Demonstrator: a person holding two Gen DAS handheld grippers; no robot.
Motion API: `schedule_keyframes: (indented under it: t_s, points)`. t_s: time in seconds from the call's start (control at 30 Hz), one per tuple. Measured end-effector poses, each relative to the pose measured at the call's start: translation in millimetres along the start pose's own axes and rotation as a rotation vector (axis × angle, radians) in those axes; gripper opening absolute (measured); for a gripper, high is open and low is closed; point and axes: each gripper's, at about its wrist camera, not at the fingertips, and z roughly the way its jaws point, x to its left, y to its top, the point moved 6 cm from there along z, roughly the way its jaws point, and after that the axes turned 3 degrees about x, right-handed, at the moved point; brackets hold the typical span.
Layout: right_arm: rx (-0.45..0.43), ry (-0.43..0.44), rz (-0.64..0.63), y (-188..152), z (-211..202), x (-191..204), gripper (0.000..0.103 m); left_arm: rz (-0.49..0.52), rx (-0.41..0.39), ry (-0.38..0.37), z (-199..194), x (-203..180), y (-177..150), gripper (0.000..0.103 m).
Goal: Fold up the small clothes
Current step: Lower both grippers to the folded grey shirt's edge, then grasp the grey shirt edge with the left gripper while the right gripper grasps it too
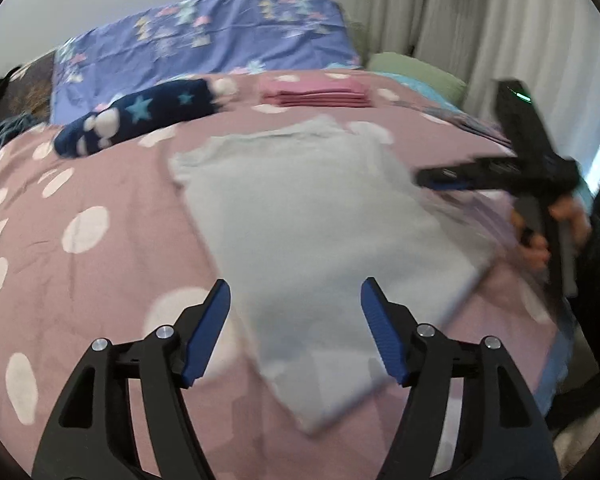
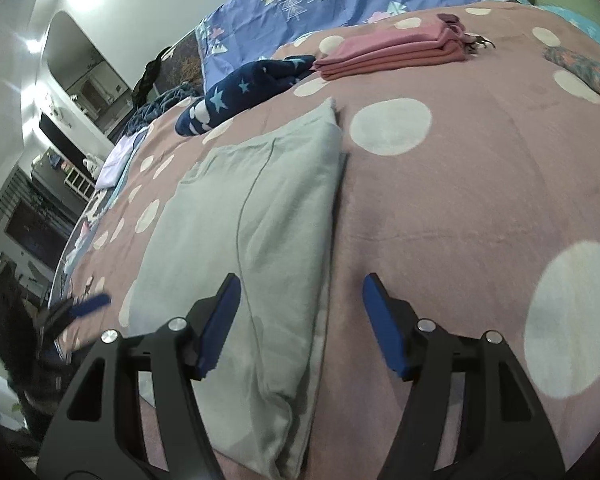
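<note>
A pale grey garment (image 1: 320,232) lies folded lengthwise into a long strip on the pink dotted bedcover (image 1: 100,280). My left gripper (image 1: 296,324) is open and empty, hovering over the garment's near end. My right gripper (image 2: 300,320) is open and empty above the garment's right edge (image 2: 252,248); it also shows in the left wrist view (image 1: 432,178) at the garment's right side. The left gripper's blue fingertip shows blurred at the left edge of the right wrist view (image 2: 90,304).
A folded pink stack (image 2: 392,54) and a dark blue star-patterned garment (image 2: 244,92) lie further up the bed. A purple patterned pillow (image 1: 204,40) stands at the head. A green cushion (image 1: 416,72) and curtains (image 1: 500,40) are to the right.
</note>
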Motion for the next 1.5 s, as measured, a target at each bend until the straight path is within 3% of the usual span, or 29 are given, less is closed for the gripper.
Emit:
schedule_keyframes:
  t_s: [0.17,0.4,0.67,0.83,1.03,1.17,1.27,1.4,1.5]
  points:
    - [0.017,0.029,0.004,10.4,13.4,-3.3,0.067,-0.167,0.093,-0.091,48.1,43.3,9.1,0.068]
    - [0.05,0.093,-0.001,32.0,27.2,-5.8,0.066,-0.252,0.084,-0.236,83.1,55.7,39.4,0.068]
    - [0.125,0.104,-0.027,25.4,29.6,-6.0,0.063,-0.209,0.085,-0.262,90.4,54.9,43.7,0.068]
    - [0.15,0.183,0.012,46.8,55.3,-13.2,0.063,-0.197,0.087,-0.283,106.8,54.5,57.9,0.068]
    - [0.132,0.155,-0.038,58.2,72.7,2.6,0.068,-0.215,0.075,-0.31,108.6,58.0,59.4,0.066]
    - [0.143,0.153,-0.034,40.4,52.3,2.0,0.058,-0.23,0.078,-0.303,95.3,58.2,49.1,0.061]
    - [0.163,0.192,-0.039,23.4,39.1,-0.6,0.058,-0.211,0.082,-0.318,86.7,54.3,38.4,0.061]
    - [0.161,0.201,-0.023,30.8,52.6,1.1,0.054,-0.214,0.087,-0.325,100.2,54.8,49.4,0.061]
    - [0.142,0.165,-0.006,44.8,67.3,6.4,0.039,-0.213,0.089,-0.28,109.7,54.8,59.7,0.051]
